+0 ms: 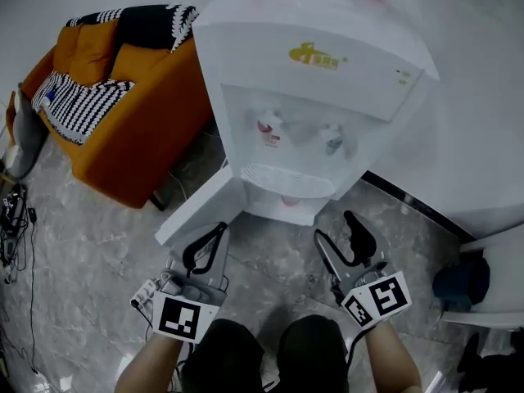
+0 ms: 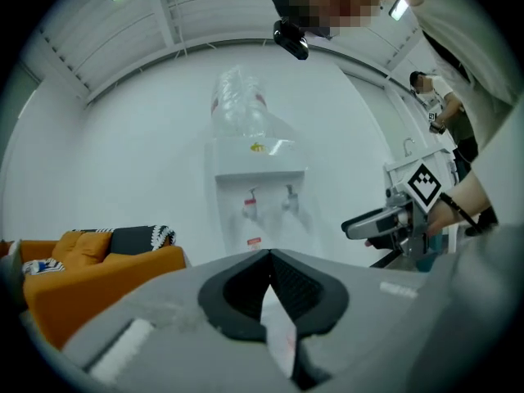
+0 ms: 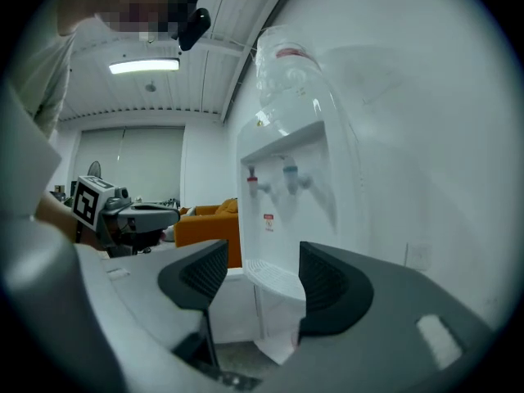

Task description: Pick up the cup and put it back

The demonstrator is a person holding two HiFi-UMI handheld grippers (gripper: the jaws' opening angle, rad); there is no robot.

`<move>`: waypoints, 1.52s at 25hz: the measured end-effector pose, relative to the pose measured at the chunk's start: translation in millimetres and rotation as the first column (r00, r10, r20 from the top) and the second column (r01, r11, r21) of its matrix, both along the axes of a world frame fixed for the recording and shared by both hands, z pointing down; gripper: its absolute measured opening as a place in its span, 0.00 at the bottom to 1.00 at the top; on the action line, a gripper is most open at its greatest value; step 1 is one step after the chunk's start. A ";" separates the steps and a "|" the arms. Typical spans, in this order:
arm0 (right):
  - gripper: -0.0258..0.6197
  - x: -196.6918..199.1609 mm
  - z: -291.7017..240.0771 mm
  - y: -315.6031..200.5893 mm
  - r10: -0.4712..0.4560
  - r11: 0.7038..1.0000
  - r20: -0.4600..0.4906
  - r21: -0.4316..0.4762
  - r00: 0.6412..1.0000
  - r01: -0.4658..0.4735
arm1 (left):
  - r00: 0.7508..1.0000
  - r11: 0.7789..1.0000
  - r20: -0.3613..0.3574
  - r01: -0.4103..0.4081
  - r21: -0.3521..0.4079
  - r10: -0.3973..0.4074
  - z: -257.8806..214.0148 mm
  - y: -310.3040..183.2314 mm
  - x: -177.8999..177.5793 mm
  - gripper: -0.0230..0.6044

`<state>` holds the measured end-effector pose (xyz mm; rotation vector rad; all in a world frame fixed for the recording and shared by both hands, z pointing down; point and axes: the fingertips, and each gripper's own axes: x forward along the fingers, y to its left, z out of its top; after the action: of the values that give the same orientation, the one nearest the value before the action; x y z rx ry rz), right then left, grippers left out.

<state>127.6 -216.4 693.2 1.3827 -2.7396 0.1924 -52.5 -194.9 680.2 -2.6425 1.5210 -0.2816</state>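
my left tool (image 2: 270, 255) is clenched, pads meeting at the tips with nothing in them. my right tool (image 3: 262, 262) is released, jaws standing apart and empty, with only the water dispenser (image 1: 311, 64) showing through the gap. both hang low over the floor (image 1: 90, 252), pointing at the dispenser's lower front.

the cup (image 1: 290, 200) is, as far as i can tell, the small pale pink shape just inside the open compartment under the drip tray (image 1: 286, 178), near the compartment's front edge. it is too small to be sure of its form. i judge it a light, thin-walled drinking cup, easy to crush or tip and a bit slick. i would take it across the body with a gentle squeeze of the open right tool, below the rim.

the compartment door (image 1: 196, 207) swings out on the left side, close to my left tool, so the way in is from the right of it. the drip tray overhangs the opening, and the red tap (image 1: 266, 127) and blue tap (image 1: 333, 142) sit above. an orange sofa (image 1: 131, 137) stands well off to the left. cables (image 1: 16, 211) lie at the floor's left edge.
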 end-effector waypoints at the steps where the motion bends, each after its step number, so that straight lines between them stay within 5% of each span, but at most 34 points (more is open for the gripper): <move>1: 0.47 0.0 14.0 -1.1 -0.002 1.000 -0.006 0.006 1.000 0.002 | 1.000 1.000 -0.015 0.010 -0.002 -0.010 14.7 -1.0 -2.1 0.04; 5: 0.47 -3.6 70.2 -9.0 -0.018 1.000 -0.027 0.023 0.999 0.018 | 0.998 1.000 -0.070 -0.007 -0.020 0.006 67.8 -6.3 -3.3 0.04; 22: 0.54 -13.4 241.7 -62.3 -0.044 0.999 -0.072 -0.001 0.996 0.044 | 0.998 0.995 -0.036 -0.055 0.088 0.058 188.3 -50.9 2.8 0.04; 29: 0.62 -18.4 306.1 -112.1 0.050 0.995 -0.019 -0.091 0.999 -0.052 | 0.994 0.986 -0.058 -0.080 0.148 0.090 204.7 -75.5 16.8 0.04; 38: 0.69 -28.4 357.9 -151.1 0.192 0.980 -0.089 -0.042 0.977 -0.196 | 0.996 0.996 -0.047 -0.068 0.064 0.071 263.2 -103.4 19.4 0.04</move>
<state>99.1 -367.4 1051.1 1.6050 -2.5133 0.2069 -33.2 -298.3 943.4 -2.6661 1.4230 -0.1633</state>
